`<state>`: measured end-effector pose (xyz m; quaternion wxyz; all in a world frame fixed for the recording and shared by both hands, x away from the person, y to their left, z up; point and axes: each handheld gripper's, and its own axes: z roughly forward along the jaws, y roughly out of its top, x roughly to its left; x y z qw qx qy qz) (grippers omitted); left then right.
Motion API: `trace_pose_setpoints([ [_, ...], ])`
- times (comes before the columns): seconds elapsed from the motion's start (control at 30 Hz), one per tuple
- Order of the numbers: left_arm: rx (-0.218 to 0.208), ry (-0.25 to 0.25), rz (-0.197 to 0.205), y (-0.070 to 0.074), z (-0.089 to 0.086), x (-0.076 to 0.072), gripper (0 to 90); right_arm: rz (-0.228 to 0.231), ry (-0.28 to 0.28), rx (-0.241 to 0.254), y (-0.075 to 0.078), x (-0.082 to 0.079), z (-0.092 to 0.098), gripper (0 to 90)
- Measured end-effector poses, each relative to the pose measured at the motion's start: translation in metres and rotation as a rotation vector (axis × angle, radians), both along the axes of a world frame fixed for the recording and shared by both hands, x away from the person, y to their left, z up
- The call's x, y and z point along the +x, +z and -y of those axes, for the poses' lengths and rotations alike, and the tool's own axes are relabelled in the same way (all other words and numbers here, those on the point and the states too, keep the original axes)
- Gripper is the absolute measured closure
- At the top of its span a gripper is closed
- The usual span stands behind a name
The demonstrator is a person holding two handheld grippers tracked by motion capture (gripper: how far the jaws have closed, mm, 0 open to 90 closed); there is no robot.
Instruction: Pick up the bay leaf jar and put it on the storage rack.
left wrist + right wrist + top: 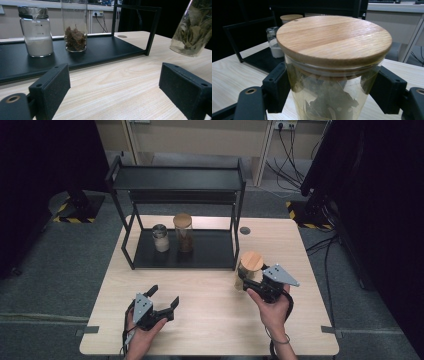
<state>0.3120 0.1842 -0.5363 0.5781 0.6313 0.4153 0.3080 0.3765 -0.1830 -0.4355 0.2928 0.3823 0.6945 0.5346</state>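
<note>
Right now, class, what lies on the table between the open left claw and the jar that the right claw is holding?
Nothing: bare wood of the table runs from the left claw to the jar, as the high view shows.

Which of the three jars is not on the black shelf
The wooden-lidded jar of leaves, clamped in the right gripper. The white-powder jar and tall jar stand on the shelf.

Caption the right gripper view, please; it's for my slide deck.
Right gripper clamps a glass jar of dried leaves just below its wooden lid.
</note>
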Motion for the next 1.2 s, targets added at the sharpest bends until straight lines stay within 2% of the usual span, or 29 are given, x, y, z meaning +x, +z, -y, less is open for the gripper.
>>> trace_pose_setpoints([
  [0.5, 0.0, 0.0, -0.001, 0.0, 0.0, 0.0, 9.7, 0.013, 0.042, 0.001, 0.006, 0.009, -0.023, 25.4],
  [1.2, 0.001, -0.002, -0.004, 0.0, 0.0, 0.0, 9.8, 0.031, 0.067, 0.007, 0.016, 0.025, -0.049, 25.4],
])
